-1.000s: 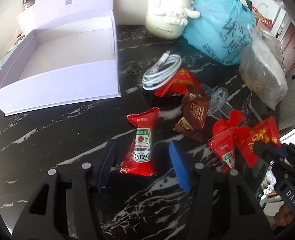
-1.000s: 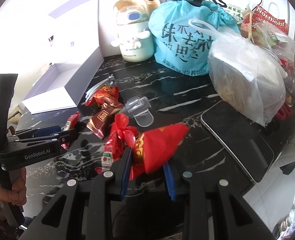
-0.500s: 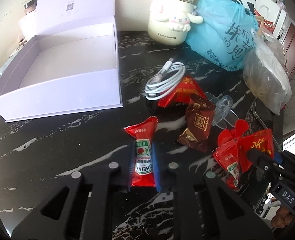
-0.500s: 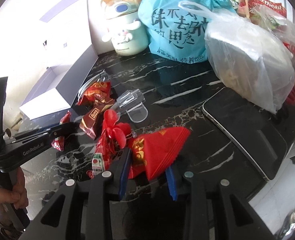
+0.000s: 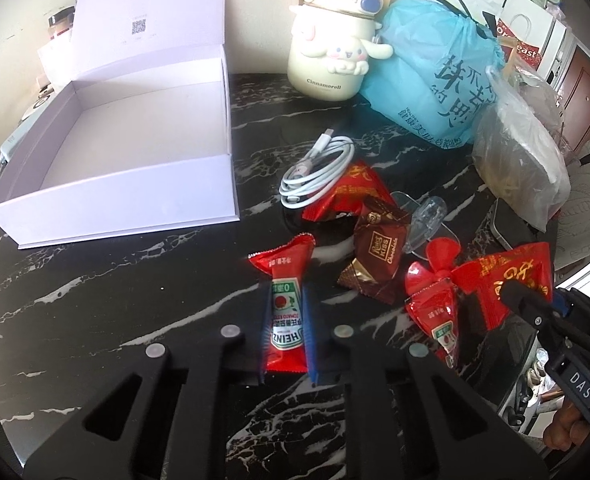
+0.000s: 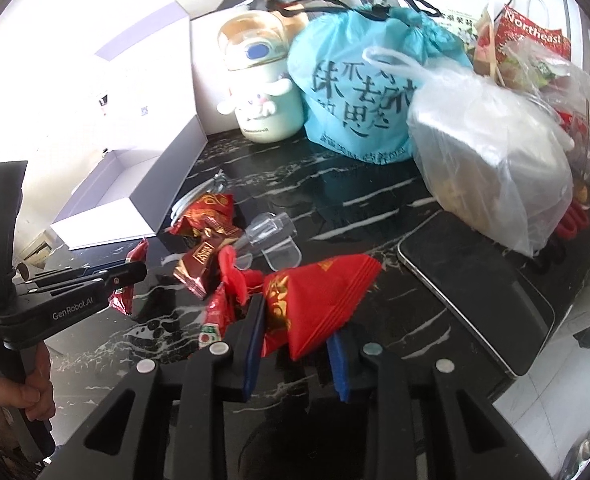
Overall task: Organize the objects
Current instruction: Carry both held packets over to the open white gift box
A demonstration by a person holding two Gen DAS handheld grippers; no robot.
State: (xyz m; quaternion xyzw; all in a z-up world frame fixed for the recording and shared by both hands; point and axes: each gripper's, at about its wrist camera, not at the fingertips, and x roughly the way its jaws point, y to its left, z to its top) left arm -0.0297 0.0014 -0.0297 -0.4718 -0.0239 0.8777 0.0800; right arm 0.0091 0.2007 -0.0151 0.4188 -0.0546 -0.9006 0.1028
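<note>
Left gripper [image 5: 286, 334] pinches ketchup sachet [image 5: 285, 312], long axis along fingers; open box [image 5: 135, 184] lies ahead-left. Right gripper [image 6: 295, 344] pinches red packet [image 6: 319, 304].

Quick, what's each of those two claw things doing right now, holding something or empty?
Left gripper: closed on the Heinz ketchup packet.
Right gripper: closed on the red snack packet.

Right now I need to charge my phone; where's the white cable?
In the left wrist view, the coiled white cable lies mid-table, right of the open white box, touching a red packet.
</note>
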